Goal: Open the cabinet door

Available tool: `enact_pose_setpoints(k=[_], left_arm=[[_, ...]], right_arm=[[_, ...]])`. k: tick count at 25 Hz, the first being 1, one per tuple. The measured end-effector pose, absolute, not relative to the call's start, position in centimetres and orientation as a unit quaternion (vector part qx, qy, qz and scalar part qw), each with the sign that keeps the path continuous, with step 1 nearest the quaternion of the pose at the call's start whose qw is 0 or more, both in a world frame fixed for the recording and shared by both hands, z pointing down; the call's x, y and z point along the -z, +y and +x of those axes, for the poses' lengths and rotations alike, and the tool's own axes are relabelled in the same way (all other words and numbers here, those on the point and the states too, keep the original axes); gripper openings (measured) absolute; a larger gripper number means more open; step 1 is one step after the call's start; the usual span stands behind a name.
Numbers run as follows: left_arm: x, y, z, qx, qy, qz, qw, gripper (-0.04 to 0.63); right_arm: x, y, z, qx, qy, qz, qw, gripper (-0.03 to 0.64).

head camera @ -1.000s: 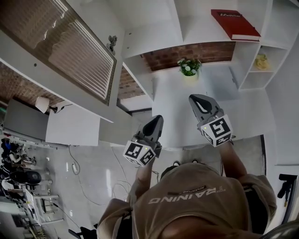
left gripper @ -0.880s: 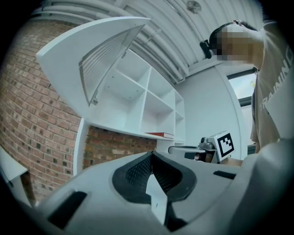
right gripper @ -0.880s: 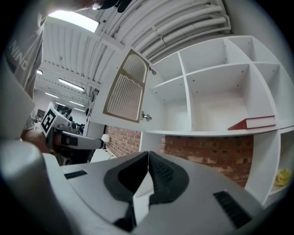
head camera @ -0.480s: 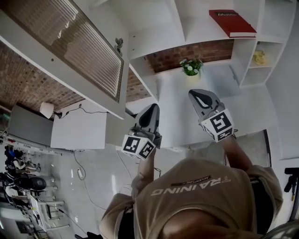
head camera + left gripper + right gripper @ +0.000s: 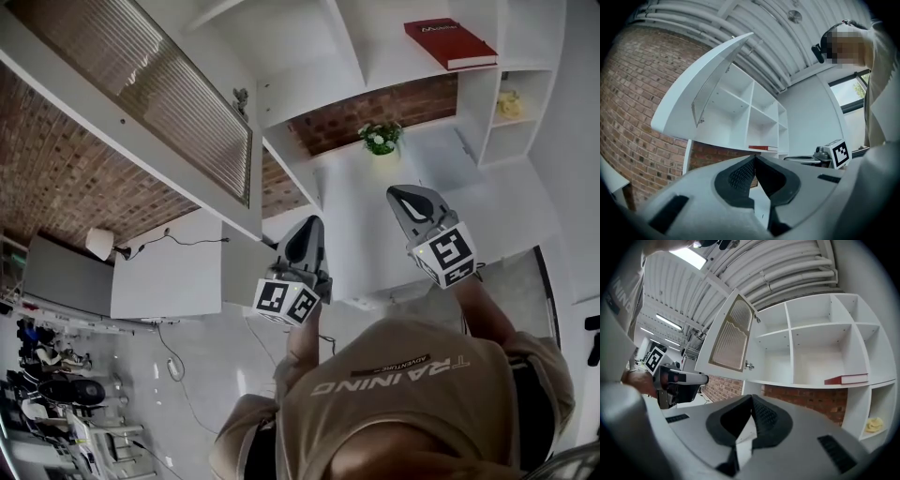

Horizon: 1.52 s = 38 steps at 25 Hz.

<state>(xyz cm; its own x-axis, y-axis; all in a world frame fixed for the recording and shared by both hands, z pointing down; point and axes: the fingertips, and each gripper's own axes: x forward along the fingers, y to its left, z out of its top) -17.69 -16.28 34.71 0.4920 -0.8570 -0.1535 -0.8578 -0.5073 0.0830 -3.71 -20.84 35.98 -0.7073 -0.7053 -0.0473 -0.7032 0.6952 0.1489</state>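
The white cabinet door (image 5: pixel 141 94) with a ribbed glass panel stands swung wide open at the upper left, its small knob (image 5: pixel 241 97) at the free edge. In the two gripper views the door (image 5: pixel 708 79) (image 5: pixel 733 336) hangs open beside bare white compartments. My left gripper (image 5: pixel 309 223) (image 5: pixel 754 157) is shut on nothing, held below the door and apart from it. My right gripper (image 5: pixel 398 194) (image 5: pixel 751 397) is also shut and empty, over the white desk (image 5: pixel 356 244).
A red book (image 5: pixel 450 42) lies on an upper shelf, and a yellow object (image 5: pixel 509 105) sits in a right-hand cubby. A potted plant (image 5: pixel 379 137) stands against the brick wall at the back of the desk. A lamp (image 5: pixel 98 242) is at the left.
The head view has shifted, showing more of the brick wall under the door. Both grippers stay shut and hold about the same place in front of the person.
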Motion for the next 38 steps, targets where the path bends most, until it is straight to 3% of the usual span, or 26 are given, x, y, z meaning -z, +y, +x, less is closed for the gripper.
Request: enact_pose_setpoints(k=[18,38], left_arm=[[-34.9,-13.9,-19.1,-0.093,0.485,-0.869,0.006,0.008],[-38.7,-15.8,-21.7,-0.109,0.489,-0.865,-0.041,0.008]], right_arm=[[-36.3,-18.8,-5.7,0.078,-0.918,0.388,0.009,0.014],[-38.1,-20.6,-6.9,0.073,-0.909,0.408,0.028,0.014]])
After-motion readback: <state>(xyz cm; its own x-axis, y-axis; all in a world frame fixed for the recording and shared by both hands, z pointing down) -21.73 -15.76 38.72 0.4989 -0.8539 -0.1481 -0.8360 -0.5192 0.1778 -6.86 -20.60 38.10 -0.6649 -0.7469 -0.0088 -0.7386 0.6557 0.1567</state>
